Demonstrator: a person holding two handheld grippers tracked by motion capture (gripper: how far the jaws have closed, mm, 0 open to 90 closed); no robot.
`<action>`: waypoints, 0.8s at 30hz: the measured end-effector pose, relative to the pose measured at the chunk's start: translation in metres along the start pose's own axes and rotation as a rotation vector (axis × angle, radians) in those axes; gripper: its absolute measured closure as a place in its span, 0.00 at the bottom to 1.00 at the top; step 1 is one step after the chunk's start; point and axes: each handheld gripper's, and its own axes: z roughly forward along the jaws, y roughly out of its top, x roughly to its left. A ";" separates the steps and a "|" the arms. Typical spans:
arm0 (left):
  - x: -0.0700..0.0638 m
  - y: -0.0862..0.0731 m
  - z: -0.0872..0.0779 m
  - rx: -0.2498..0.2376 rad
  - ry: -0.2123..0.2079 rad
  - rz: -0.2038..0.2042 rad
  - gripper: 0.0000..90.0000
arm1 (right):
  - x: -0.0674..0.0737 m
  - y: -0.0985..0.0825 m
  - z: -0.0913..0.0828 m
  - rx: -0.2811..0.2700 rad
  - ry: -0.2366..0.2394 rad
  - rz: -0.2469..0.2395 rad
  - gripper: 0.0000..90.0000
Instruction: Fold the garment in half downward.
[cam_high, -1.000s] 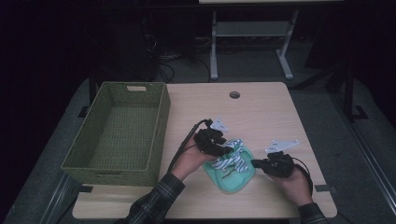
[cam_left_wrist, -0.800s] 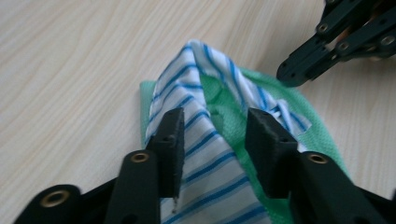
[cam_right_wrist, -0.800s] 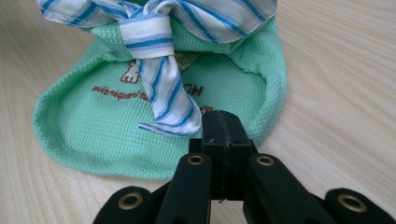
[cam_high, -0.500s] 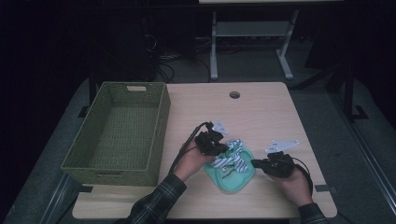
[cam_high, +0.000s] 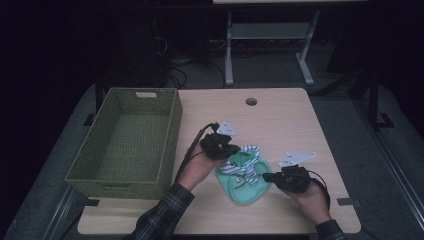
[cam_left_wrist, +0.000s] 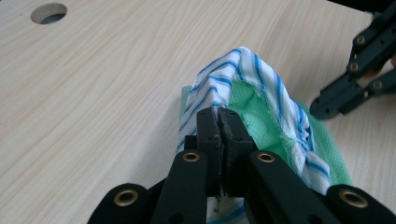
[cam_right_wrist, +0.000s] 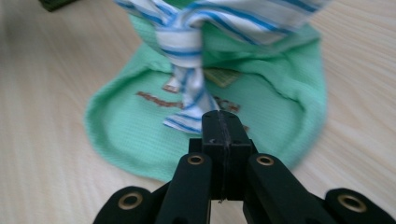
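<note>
While the small green garment (cam_high: 243, 181) with its blue-and-white striped trim (cam_left_wrist: 261, 84) lies on the wooden table (cam_high: 280, 120), just right of the woven basket (cam_high: 127, 137), both grippers are already at it from opposite sides. The left gripper (cam_left_wrist: 219, 122) has just been closing, and its jaws are now clamped on the striped edge at the garment's upper left, the cloth pinched between them. The right gripper (cam_right_wrist: 224, 122) has its jaws pressed together at the garment's right edge; whether a fold of the green cloth is caught between them I cannot tell. Judging from the high view, the garment's length runs between the two grippers, so what matters next is that the basket lies to the left, beyond the left hand (cam_high: 197, 167). That hand is far nearer the basket and would lead any carry over, with the right hand (cam_high: 312, 197) trailing across the table.
</note>
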 end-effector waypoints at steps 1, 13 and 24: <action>0.000 0.001 -0.001 0.005 -0.004 0.009 0.97 | 0.002 0.001 0.001 0.001 0.012 0.002 1.00; -0.019 0.005 -0.003 -0.021 -0.057 0.037 0.97 | 0.003 0.011 0.030 0.020 0.037 -0.017 1.00; -0.045 -0.007 0.008 0.003 -0.112 0.076 0.97 | -0.011 0.004 0.028 0.039 -0.010 0.013 1.00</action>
